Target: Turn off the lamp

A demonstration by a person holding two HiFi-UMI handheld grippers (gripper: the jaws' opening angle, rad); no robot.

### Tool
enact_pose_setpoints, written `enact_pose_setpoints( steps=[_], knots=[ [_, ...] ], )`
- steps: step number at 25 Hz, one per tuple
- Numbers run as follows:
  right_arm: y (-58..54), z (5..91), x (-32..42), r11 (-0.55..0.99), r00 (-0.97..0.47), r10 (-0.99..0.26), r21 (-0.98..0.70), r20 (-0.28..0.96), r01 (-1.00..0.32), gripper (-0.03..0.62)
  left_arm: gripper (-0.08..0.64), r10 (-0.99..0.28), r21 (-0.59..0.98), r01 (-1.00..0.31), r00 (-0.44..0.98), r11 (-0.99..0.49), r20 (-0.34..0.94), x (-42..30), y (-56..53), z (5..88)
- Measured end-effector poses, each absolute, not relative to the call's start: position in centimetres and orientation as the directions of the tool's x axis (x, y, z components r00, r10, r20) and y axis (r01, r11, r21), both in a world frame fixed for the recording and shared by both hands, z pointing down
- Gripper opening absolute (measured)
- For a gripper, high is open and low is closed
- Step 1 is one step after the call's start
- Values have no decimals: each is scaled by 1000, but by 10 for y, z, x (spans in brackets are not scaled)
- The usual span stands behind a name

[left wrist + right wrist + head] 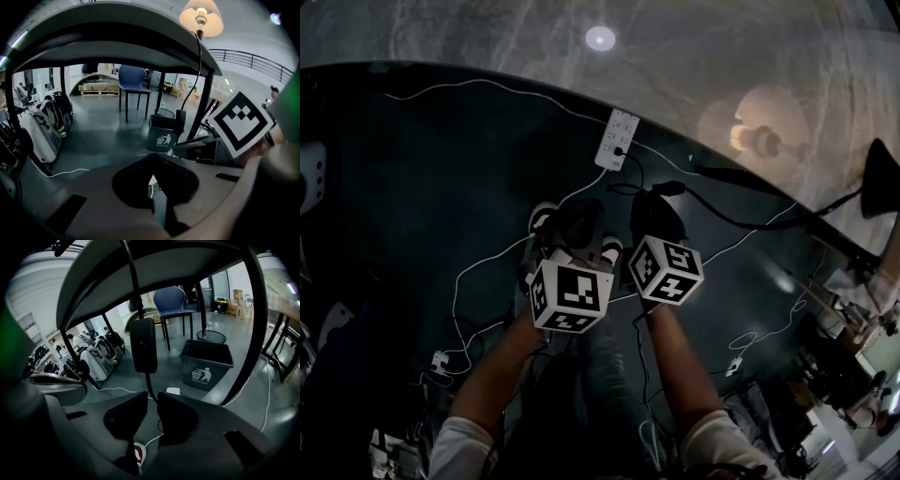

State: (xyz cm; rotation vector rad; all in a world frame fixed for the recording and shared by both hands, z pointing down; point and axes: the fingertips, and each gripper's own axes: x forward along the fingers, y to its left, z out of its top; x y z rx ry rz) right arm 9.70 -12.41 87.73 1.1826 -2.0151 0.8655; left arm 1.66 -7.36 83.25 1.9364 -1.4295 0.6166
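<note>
**Right jaws straddle the lamp cord under its switch; lamp lit**

The right gripper (pixel 150 401) holds its 2 black jaws a narrow slit apart. The thin black cord (pixel 149 383) runs down through that slit, and the pads do not visibly pinch it. Just above the jaw tips, on the same cord, hangs the black rectangular plastic switch box (pixel 143 345), upright and clear of the jaws. Below the jaws the toe of a white shoe with a red patch (pixel 136 453) shows on the floor. Further off stands a dark plastic trash bin with a white logo (pixel 206 363), and behind it a blue moulded chair on black legs (pixel 172 298).

The left gripper (pixel 152 176) has its 2 jaws together with nothing between them. In its view the right gripper's marker cube sits close at the right. The lamp with a cream cone shade (pixel 201 18) glows at the top, on a slim black stem that rises beside the edge of the grey rounded table top (pixel 117 28). The switch box appears there in front of the trash bin.

In the head view the 2 grippers sit side by side over the dark floor, at the ends of bare forearms. The lamp shines at the upper right by the table edge. A white power strip (pixel 617 139) lies on the floor ahead of the grippers.
</note>
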Motion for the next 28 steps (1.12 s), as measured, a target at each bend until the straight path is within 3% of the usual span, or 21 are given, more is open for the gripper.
enact_pose_setpoints(
  steps=[5,17,28],
  knots=[
    [-126,880,99,387,-375,-501,-186,780,-903,29,-3,-646,223,-951,308,-212,698,16,-70,835],
    [-103,856,103,398,-390,-503,-193,772,-897,17,-3,-648,226,-938,346,-264,678,18,-68,811],
    [-48,771,105,458,-445,-491,-213,749,-863,15,-3,-582,212,-863,472,-458,662,33,-46,727]
  ],
)
